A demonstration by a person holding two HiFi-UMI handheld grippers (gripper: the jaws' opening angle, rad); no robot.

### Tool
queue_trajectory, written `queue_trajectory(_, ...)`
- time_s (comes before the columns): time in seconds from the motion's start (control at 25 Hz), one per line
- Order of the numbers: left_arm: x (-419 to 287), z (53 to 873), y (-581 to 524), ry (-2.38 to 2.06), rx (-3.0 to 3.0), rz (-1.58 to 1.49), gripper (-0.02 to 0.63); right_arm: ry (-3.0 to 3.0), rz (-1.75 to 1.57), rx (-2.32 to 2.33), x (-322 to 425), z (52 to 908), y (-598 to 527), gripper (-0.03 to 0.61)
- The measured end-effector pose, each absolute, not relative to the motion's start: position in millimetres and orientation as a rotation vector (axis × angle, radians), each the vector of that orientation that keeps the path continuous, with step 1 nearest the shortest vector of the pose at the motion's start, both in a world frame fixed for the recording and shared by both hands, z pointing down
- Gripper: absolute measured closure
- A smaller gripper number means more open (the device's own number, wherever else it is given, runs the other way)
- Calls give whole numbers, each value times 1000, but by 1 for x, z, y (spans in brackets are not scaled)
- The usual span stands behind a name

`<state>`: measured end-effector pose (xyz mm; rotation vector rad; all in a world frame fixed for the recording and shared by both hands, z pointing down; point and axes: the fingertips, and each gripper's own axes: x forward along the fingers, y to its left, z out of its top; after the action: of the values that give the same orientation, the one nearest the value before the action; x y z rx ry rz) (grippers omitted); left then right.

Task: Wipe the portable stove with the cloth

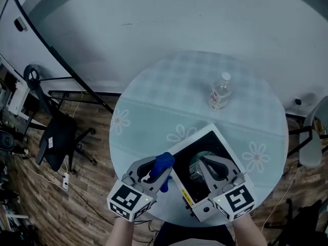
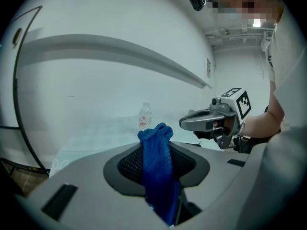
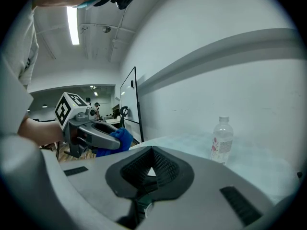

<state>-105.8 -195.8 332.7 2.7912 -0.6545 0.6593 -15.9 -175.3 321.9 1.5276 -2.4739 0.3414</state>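
Note:
The portable stove (image 1: 217,142), white with a black top and a round burner, sits at the near edge of the round table (image 1: 154,117). My left gripper (image 1: 161,165) hangs just left of the stove, shut on a bunched blue cloth (image 1: 164,162). In the left gripper view the cloth (image 2: 157,159) stands up between the jaws and hangs down behind them. My right gripper (image 1: 205,161) hovers over the burner, shut with nothing in it. In the right gripper view its pads (image 3: 163,169) meet, and the left gripper (image 3: 91,133) with the cloth (image 3: 121,138) shows at the left.
A clear water bottle (image 1: 220,92) stands upright on the table beyond the stove, also seen as the bottle (image 2: 145,115) and the bottle (image 3: 221,140). A black office chair (image 1: 59,137) and a whiteboard stand are on the wooden floor at left. Another chair (image 1: 311,142) is at right.

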Motion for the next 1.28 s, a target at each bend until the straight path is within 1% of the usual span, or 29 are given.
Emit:
queue_trajectory(0.68, -77, 361, -272, -603, 2898, 930, 469, -2409, 381, 1597, 33, 347, -218, 557)
queue_trajectory(1.28, -8, 387, -292, -354, 2962, 1022, 469, -2339, 438, 1678, 76, 368, -234, 557)
